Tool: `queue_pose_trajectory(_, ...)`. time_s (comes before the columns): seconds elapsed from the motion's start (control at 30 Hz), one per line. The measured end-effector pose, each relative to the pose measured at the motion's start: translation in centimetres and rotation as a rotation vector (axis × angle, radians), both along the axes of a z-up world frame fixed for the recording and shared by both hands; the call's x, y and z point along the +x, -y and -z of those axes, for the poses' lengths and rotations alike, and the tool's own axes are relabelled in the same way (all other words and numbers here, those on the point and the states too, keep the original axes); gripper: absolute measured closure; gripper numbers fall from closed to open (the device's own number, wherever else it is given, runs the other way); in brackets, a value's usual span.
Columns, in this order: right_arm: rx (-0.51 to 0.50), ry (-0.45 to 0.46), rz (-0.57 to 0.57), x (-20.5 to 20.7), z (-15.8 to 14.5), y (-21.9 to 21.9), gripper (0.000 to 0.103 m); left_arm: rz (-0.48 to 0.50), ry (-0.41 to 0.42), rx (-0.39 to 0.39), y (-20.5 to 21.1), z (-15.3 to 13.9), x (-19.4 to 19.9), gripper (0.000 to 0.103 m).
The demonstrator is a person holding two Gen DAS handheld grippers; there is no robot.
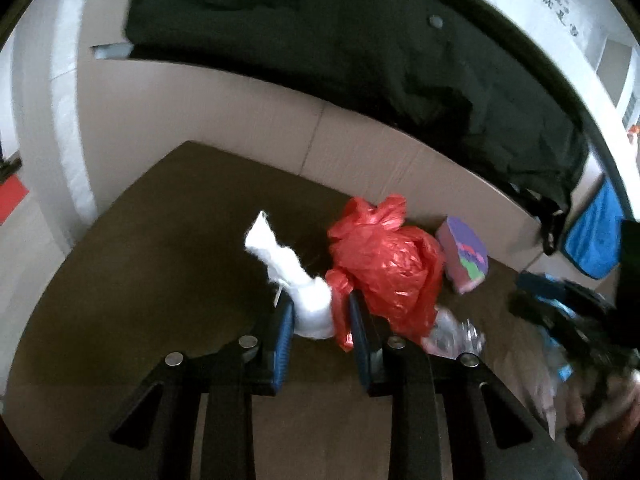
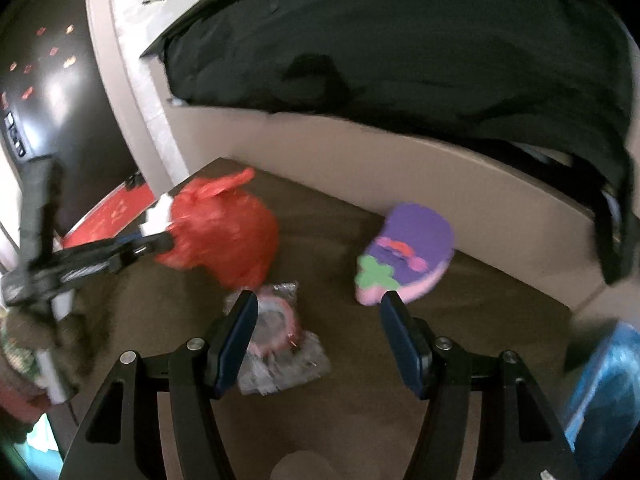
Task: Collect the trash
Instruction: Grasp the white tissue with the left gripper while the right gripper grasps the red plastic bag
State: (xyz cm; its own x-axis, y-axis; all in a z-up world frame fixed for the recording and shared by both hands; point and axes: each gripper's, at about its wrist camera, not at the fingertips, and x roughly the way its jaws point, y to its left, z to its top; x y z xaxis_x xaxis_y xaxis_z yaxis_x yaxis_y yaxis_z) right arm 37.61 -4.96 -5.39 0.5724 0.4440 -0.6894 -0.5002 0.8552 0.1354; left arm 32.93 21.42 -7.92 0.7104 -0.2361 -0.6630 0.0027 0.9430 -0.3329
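While the left gripper [image 1: 320, 312] clamps a crumpled white paper wad [image 1: 296, 280] together with a fold of the glossy red plastic bag [image 1: 384, 268], the right gripper [image 2: 316, 320] stands apart above the brown counter [image 2: 360, 420]. A clear crinkled wrapper [image 2: 280, 344] lies at its left finger, probably the next pickup; the purple foam piece [image 2: 408, 252] rests beyond.

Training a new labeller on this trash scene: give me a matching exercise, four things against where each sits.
Things:
1. white tissue wad
2. red plastic bag
3. clear wrapper
4. purple sponge

Places:
A. by the cardboard wall
B. between the left gripper's pads
C. beside the right gripper's left finger
D. just right of the tissue

Pairs: 1-B, 2-D, 3-C, 4-A
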Motion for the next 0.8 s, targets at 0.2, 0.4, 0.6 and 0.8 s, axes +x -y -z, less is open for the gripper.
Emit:
queue_pose_trajectory(0.2,-0.023,-0.030,-0.094,-0.8,1.5,-4.0,0.042,0.050,-0.048,-0.043,-0.8,0.4,-4.5,0.075)
queue_pose_trajectory(0.4,-0.016,-0.032,-0.201,-2.0,1.2,-6.7,0.042,0.062,-0.053,-0.064,-1.2,0.9,-7.4,0.062)
queue_pose_trajectory(0.6,0.011,-0.026,-0.206,-3.0,0.6,-6.6,0.042,0.051,-0.029,-0.109,-2.9,0.4,-9.2,0.051)
queue_pose_trajectory(0.8,0.044,-0.030,-0.281,-4.9,-0.1,-7.5,0.042,-0.069,-0.009,-0.090,-5.9,-0.4,-11.0,0.050)
